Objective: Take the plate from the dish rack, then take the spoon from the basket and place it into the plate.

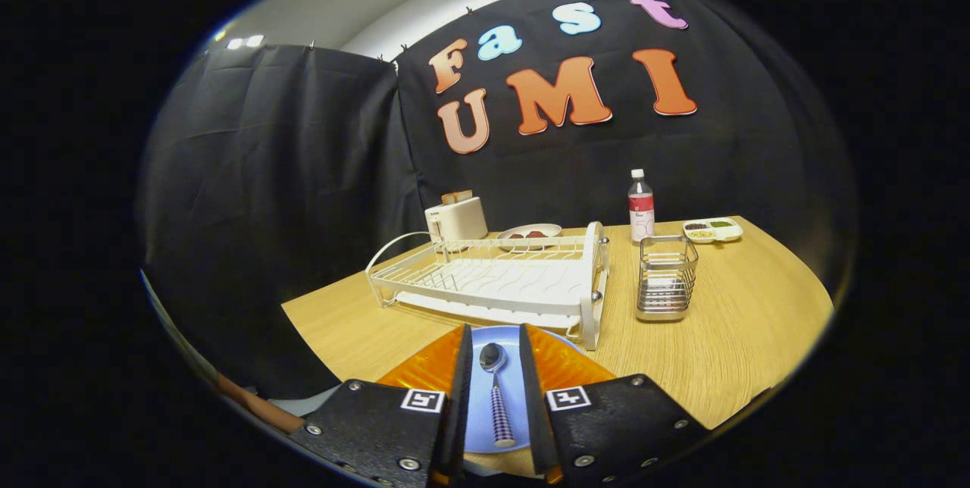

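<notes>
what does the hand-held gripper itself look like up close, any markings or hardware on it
The hand-held gripper has two flat, blade-like fingers that run forward side by side. Each is mounted on a dark, textured angular block fixed with round silver screws. Each block carries one small square black-and-white tag near the base of its finger. No cables are visible.

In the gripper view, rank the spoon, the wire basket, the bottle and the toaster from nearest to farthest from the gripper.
1. Spoon: between the open gripper's fingers, lying on the blue plate.
2. Wire basket: ahead to the right, beside the dish rack.
3. Bottle behind the basket and toaster behind the rack: both farthest, too close to call.
</notes>
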`<move>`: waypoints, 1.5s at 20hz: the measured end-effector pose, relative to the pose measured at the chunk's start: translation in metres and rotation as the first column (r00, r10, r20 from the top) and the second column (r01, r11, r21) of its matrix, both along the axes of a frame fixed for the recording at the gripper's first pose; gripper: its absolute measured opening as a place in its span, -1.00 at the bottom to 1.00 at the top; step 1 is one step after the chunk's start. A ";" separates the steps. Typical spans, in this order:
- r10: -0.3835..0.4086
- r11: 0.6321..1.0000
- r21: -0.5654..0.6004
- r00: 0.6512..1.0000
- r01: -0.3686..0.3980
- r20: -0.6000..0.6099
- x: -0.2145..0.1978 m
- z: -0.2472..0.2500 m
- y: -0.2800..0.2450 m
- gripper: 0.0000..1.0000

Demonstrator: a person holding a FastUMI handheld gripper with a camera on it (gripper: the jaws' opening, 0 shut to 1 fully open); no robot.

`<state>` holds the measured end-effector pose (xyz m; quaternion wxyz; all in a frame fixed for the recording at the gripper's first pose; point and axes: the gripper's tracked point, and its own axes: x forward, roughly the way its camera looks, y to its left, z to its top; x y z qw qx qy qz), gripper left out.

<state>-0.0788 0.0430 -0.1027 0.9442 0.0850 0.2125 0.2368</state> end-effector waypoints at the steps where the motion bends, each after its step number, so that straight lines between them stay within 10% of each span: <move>1: -0.018 1.000 -0.008 1.000 0.018 0.020 0.006 0.005 -0.004 -0.13; 7: -0.184 0.974 -0.102 0.966 0.205 0.182 0.044 0.049 -0.026 0.56; 30: -0.313 0.917 -0.108 0.862 0.383 0.397 0.100 0.138 -0.003 0.61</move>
